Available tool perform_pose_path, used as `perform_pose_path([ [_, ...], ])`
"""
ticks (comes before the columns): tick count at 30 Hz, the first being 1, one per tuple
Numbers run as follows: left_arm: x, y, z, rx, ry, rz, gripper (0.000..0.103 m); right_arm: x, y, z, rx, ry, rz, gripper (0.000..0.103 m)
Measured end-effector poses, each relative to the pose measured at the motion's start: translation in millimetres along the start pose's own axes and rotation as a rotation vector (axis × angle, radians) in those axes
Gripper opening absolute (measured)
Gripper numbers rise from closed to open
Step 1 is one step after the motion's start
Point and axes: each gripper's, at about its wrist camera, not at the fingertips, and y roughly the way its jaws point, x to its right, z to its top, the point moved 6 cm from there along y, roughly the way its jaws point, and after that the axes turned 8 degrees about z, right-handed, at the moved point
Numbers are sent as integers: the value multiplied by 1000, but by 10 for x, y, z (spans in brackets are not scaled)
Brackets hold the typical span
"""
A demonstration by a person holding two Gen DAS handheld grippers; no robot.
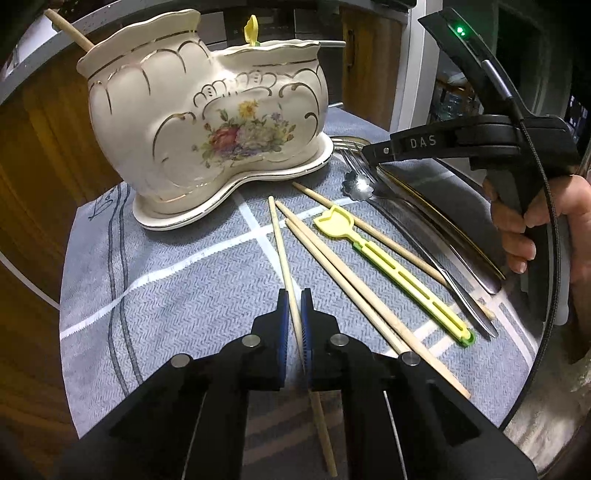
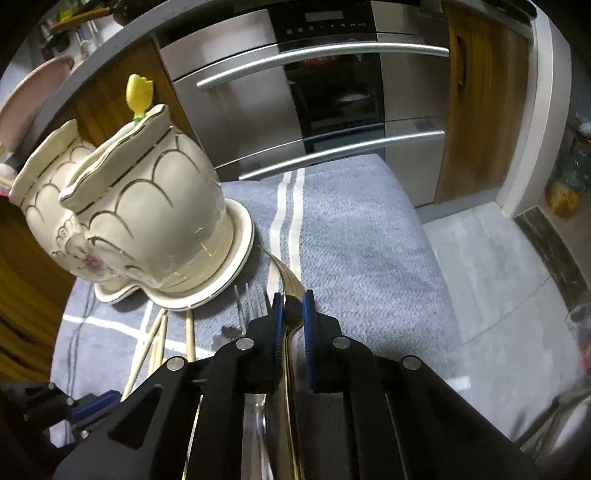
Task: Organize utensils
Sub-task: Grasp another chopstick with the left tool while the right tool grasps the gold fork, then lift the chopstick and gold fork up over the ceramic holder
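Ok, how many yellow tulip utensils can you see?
2. The upright tulip utensil stands in the ceramic holder; the flat tulip utensil lies on the grey cloth among chopsticks. Others may hide inside the holder.

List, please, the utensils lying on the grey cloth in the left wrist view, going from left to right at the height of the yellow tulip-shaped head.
Wooden chopstick held in the left gripper → pair of chopsticks → yellow tulip utensil → single chopstick → steel cutlery by the right gripper.
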Motion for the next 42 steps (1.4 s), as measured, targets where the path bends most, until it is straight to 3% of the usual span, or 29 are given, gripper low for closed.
perform_pose_path([
  [8,-7,-28,-33,8,4,-22,5,0,-237,-18,53,14,49,5],
  [21,-160,-348,44,136,-32,-55,4,-289,-858,21,219,-119,145,4],
  [33,-259,-765,228,344,-56,-94,4,-549,-1303,101,370,-187,211,4],
  [42,-436,-1162,410,530,-91,-69,4,-813,-1719,235,551,-227,269,3],
])
